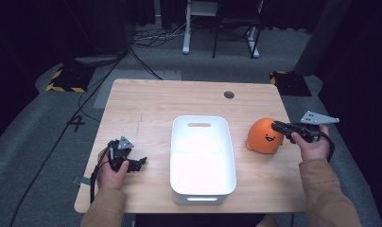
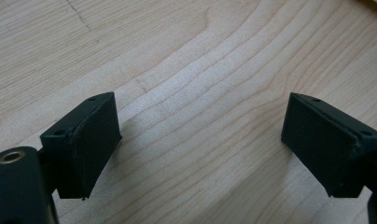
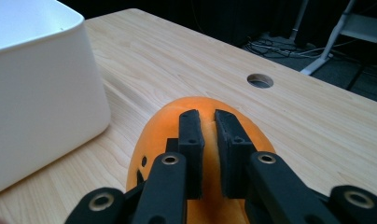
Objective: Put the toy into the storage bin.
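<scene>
The right gripper (image 3: 206,122) sits on top of the round orange soft toy with a small black smiling face (image 1: 264,135). Its two black jaws are drawn close together, and a narrow ridge of the orange material is pinched between the pads; the gap between them is very small. From the high view the gripper comes to the toy from the person's right side, and the right hand (image 1: 314,144) holds it just behind the toy. I cannot say for sure whether the toy is lifted or rests on the light wooden table (image 1: 146,101), but it seems to lie on the surface.

To the left of this gripper, just beside the toy and not touching it, stands the white rectangular plastic tub with handle slots (image 1: 203,160). Beyond the jaws, further on the table, there is a round cable hole (image 3: 260,80).

The left gripper (image 2: 200,140) is on the other side of the tub, well apart from it, near the table's front edge. Its jaws stand wide with only bare wood between them, and they hold nothing.
</scene>
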{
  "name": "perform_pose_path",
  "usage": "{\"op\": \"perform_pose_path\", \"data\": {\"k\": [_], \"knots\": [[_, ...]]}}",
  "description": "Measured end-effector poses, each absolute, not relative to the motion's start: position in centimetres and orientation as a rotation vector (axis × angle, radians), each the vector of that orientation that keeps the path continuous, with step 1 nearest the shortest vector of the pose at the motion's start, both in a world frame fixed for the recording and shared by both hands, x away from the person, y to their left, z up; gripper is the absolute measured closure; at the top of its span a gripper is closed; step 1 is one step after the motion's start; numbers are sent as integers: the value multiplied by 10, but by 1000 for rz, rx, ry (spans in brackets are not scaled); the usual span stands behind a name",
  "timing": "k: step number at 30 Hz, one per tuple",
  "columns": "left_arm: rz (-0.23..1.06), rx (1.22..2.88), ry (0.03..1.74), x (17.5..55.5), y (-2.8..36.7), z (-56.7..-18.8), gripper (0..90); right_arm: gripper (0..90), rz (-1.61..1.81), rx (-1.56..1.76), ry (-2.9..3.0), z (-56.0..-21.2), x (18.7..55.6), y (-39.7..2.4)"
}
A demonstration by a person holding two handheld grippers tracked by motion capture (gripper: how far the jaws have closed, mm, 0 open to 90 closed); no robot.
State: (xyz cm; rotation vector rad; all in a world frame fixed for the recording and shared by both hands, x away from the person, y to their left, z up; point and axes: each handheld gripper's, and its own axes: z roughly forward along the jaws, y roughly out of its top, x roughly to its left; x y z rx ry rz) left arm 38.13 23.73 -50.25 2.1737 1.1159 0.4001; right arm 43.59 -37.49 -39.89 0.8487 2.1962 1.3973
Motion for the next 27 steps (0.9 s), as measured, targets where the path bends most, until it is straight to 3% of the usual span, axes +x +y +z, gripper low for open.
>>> {"op": "perform_pose_path", "data": {"k": [27], "knots": [[400, 2173, 1116, 381, 237, -503, 119, 825, 1628, 605, 2222, -345, 419, -371]]}}
